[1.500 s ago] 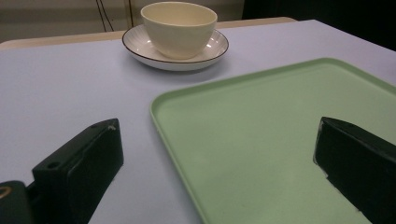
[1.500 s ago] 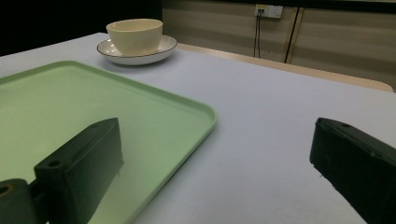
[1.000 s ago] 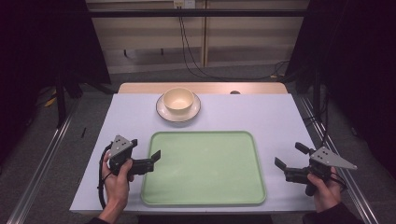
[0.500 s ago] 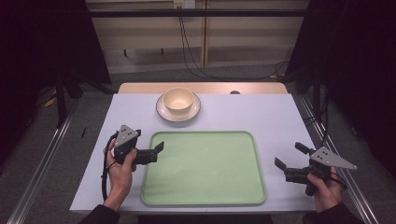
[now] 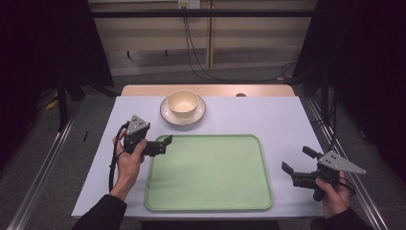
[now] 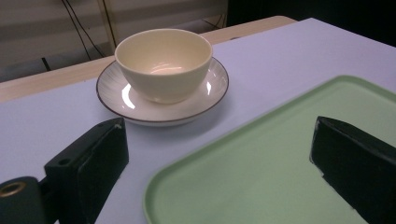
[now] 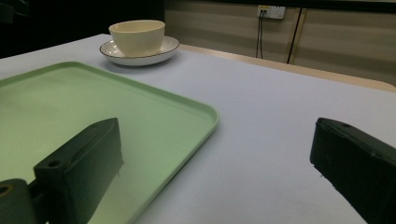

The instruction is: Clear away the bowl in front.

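A cream bowl [image 5: 182, 101] stands upright on a white saucer [image 5: 165, 113] at the back middle of the table. In front of it lies a pale green tray [image 5: 209, 172] with nothing on it. My left gripper [image 5: 164, 144] is open over the tray's far left corner and holds nothing. In the left gripper view the bowl [image 6: 163, 63] and saucer [image 6: 116, 99] lie a short way ahead of the spread jaws, and the tray [image 6: 261, 172] is on the right. My right gripper [image 5: 297, 160] is open and holds nothing, right of the tray near the front edge.
The lilac table top [image 5: 268, 115] has bare room right of the saucer and on both sides of the tray. A wooden strip [image 5: 268, 90] runs along the far edge. In the right gripper view the tray [image 7: 70, 107] lies left and the bowl [image 7: 137, 35] far off.
My left gripper has moved away from the person along the tray's left side, up to its far left corner and nearer the bowl. The right gripper has stayed put.
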`<control>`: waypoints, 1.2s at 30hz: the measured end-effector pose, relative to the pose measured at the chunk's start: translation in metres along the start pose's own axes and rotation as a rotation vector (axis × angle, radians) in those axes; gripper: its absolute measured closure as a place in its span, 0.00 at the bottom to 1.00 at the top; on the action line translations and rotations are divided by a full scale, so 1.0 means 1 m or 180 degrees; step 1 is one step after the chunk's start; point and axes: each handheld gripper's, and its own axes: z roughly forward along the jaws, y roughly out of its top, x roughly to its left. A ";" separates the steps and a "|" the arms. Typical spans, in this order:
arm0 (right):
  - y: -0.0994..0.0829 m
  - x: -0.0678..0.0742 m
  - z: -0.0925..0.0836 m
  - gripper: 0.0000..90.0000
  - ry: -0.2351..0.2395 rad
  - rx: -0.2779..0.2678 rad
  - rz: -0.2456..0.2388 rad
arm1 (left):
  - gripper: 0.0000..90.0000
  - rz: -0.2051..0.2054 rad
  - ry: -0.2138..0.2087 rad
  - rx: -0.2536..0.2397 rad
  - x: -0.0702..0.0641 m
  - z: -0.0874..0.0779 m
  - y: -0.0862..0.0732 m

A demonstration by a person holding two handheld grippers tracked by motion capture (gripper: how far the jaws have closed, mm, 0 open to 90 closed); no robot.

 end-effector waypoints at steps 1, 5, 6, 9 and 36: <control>0.000 0.000 0.000 0.02 0.0000 0.0000 0.0000 | 0.05 0.0000 0.0000 0.0000 0.000 0.000 0.000; 0.000 0.000 0.000 0.02 0.0002 -0.0008 -0.0007 | 0.05 -0.0026 0.0011 -0.0043 0.003 0.010 0.009; 0.000 0.000 0.000 0.02 -0.0009 -0.0024 -0.0015 | 0.05 -0.0032 0.0004 -0.0044 0.005 0.014 0.012; 0.000 0.000 -0.001 0.02 -0.0011 -0.0024 -0.0016 | 0.06 -0.0064 -0.0012 -0.0051 0.007 0.018 0.014; 0.001 0.000 -0.001 0.01 0.0053 -0.0090 -0.0004 | 0.08 -0.0156 0.0147 0.0194 0.035 0.083 0.040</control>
